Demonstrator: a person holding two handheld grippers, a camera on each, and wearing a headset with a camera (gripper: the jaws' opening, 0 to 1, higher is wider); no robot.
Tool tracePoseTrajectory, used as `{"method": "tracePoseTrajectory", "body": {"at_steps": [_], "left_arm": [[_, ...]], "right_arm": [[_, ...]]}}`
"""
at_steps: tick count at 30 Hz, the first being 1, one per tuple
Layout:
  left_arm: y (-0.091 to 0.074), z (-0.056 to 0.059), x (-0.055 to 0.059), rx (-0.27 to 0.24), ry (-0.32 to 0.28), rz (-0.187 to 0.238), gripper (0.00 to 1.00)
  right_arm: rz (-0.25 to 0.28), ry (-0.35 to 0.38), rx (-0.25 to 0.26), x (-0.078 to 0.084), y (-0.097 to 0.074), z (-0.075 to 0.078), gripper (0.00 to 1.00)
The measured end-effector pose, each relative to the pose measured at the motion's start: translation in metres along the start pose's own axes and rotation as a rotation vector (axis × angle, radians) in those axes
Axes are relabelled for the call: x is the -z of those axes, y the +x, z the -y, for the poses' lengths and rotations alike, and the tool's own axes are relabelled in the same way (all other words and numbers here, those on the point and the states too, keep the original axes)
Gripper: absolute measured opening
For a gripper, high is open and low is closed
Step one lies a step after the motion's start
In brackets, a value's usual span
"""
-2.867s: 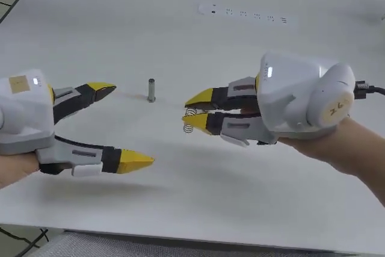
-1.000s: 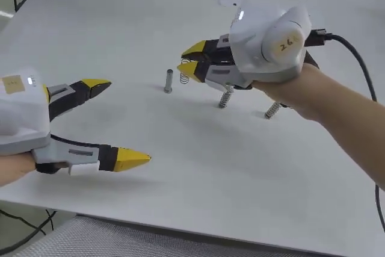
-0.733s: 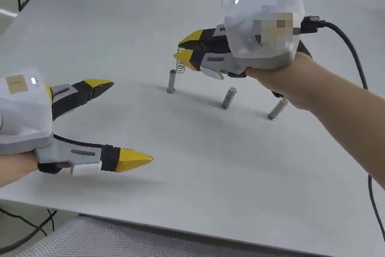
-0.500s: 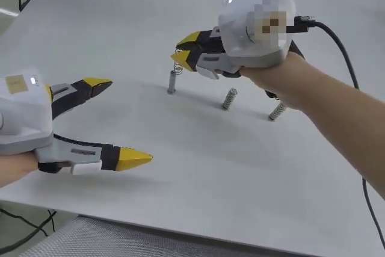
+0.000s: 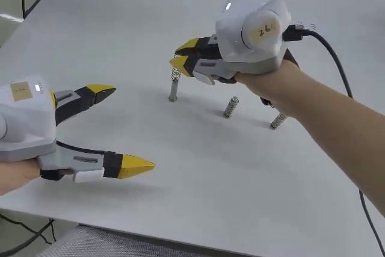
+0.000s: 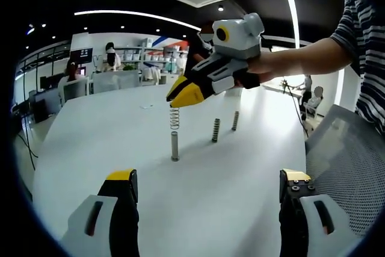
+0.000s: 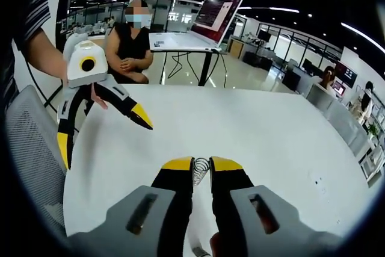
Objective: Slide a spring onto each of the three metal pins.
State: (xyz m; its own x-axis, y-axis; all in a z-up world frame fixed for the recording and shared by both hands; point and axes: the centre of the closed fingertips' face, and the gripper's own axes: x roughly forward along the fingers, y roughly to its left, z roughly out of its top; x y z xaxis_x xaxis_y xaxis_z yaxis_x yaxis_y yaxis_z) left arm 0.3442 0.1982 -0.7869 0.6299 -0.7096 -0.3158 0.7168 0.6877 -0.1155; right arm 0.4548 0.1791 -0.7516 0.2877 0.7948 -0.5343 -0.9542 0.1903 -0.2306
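My right gripper [image 5: 179, 57] is shut on a small steel spring [image 5: 175, 74], which hangs upright straight over a bare metal pin [image 5: 173, 90]. The spring's lower end is just at the pin's top. In the left gripper view the spring [image 6: 174, 117] lines up above the pin [image 6: 174, 147]. The spring [image 7: 201, 170] sits pinched between the yellow tips of the right gripper [image 7: 201, 165]. Two more pins, each with a spring on it [image 5: 231, 107] [image 5: 278, 121], stand to the right. My left gripper [image 5: 123, 127] is open and holds nothing, near the table's front left.
The white table [image 5: 198, 185] stretches bare around the pins, and its front edge runs close below the left gripper. A black cable [image 5: 337, 52] trails from the right gripper over the person's forearm. Office desks and seated people show in the background of the gripper views.
My right gripper has carried the spring left, past the two sprung pins, and now holds it right over the bare pin. The left gripper has stayed put and open.
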Motion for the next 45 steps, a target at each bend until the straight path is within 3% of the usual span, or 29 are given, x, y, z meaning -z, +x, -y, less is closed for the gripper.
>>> {"method": "tracePoseTrajectory", "body": {"at_steps": [16,45], "left_arm": [[0.0015,0.001,-0.0006,0.003,0.004,-0.002,0.97],[-0.0026,0.0032,0.0087,0.005,-0.007,-0.025,0.96]], "right_arm": [[0.004,0.023,0.001,0.0002,-0.0004,-0.0001,0.12],[-0.013,0.019,-0.017,0.0079,0.0082,-0.0057,0.12]]}}
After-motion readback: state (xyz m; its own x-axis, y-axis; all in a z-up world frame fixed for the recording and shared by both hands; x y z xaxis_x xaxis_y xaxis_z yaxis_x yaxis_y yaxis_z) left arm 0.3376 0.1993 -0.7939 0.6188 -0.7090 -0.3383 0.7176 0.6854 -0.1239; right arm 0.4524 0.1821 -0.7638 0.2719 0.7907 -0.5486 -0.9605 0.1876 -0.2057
